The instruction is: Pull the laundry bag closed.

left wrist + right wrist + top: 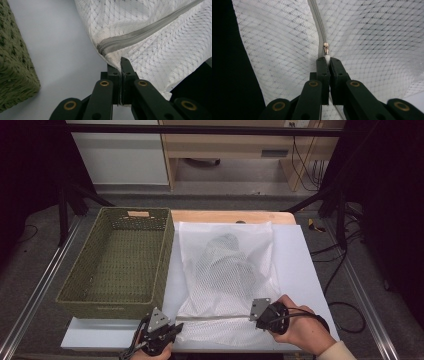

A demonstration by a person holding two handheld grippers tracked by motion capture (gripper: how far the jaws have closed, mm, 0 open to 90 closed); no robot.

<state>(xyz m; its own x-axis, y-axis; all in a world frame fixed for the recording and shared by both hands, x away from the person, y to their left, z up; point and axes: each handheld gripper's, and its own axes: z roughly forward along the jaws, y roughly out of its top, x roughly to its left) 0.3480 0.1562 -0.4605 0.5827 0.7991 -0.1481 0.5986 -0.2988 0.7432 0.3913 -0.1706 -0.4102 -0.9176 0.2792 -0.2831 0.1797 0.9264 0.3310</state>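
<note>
Both grippers sit at the near bench edge. Left gripper (167, 332), at 7 o'clock, has its jaws closed on the corner of the mesh laundry bag (227, 270) just below the closed end of the zipper (140, 33). Right gripper (257, 314), at 5 o'clock, has its jaws closed on the white zipper pull tab (327, 57). The bag lies flat at bench centre, a dark garment (227, 251) inside, the green woven basket (117, 305) at 9 o'clock. Judged step: working the zipper, its direction unclear. Next move calls for holding the corner taut while drawing the tab straight along the track.
</note>
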